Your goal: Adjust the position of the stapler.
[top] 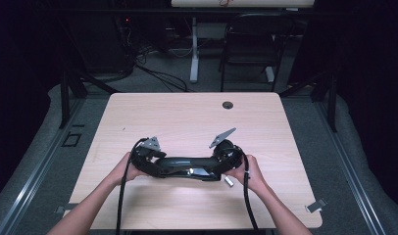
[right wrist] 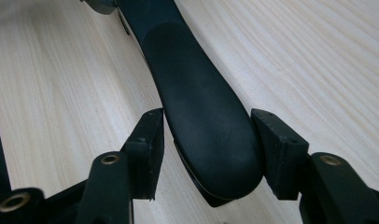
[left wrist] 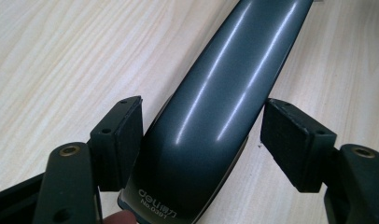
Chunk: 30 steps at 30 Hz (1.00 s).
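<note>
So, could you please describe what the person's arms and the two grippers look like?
Both forearms are bare, with no sleeves. The left gripper and right gripper are black, each topped by a grey three-cornered plate and trailing a black cable. Each has two black jaws with square, dark pads and brass-coloured screw inserts.

A long stapler [top: 187, 167] lies sideways on the table [top: 187, 117], near the front edge. The left gripper [top: 147, 155] is at its left end and the right gripper [top: 225, 155] at its right end. A small hole [top: 228, 105] sits far behind them.
</note>
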Motion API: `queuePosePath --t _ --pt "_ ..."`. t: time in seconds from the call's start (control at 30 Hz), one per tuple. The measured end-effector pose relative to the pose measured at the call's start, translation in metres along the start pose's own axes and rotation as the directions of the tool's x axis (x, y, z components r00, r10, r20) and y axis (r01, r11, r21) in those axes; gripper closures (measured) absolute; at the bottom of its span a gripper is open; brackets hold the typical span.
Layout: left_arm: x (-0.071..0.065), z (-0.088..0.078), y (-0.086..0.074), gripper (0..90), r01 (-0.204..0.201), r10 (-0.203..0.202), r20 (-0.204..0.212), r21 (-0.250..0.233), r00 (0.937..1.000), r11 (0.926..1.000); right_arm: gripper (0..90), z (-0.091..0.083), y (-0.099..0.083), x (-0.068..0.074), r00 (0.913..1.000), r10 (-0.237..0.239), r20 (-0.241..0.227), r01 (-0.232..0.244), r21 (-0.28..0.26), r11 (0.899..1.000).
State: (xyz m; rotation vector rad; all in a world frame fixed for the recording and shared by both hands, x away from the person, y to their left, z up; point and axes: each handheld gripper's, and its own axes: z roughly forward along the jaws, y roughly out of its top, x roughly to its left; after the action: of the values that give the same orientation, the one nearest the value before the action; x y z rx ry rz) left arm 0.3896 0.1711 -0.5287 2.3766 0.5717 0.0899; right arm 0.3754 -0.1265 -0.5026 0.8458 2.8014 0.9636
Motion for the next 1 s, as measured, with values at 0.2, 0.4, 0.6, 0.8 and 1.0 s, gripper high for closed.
queuePosePath --t 0.2,0.4,0.6,0.8,1.0 --pt "-0.003 -0.001 0.000 32.0 0.027 -0.027 0.023 0.003 0.9994 0.9996 45.8 -0.001 0.000 -0.003 0.9997 -0.020 -0.010 0.020 0.011 1.000" --pt "-0.007 -0.001 -0.001 33.1 0.036 -0.036 0.036 0.004 0.9987 0.9993 44.9 -0.002 -0.001 -0.005 0.9995 -0.026 -0.019 0.026 0.011 1.000" --pt "-0.011 0.001 0.001 33.1 0.003 -0.003 0.010 0.028 0.9999 0.9996 45.0 -0.002 -0.002 -0.003 0.9995 -0.022 -0.021 0.022 0.012 1.000" --pt "-0.012 0.001 0.001 33.0 -0.001 0.001 -0.001 0.028 1.0000 0.9996 45.0 -0.002 -0.002 -0.003 0.9996 -0.021 -0.018 0.021 0.012 1.000" --pt "-0.010 0.002 0.000 33.2 -0.014 0.014 0.024 0.009 0.9996 0.9999 45.5 -0.004 -0.003 -0.002 0.9996 -0.019 -0.023 0.019 0.019 1.000"
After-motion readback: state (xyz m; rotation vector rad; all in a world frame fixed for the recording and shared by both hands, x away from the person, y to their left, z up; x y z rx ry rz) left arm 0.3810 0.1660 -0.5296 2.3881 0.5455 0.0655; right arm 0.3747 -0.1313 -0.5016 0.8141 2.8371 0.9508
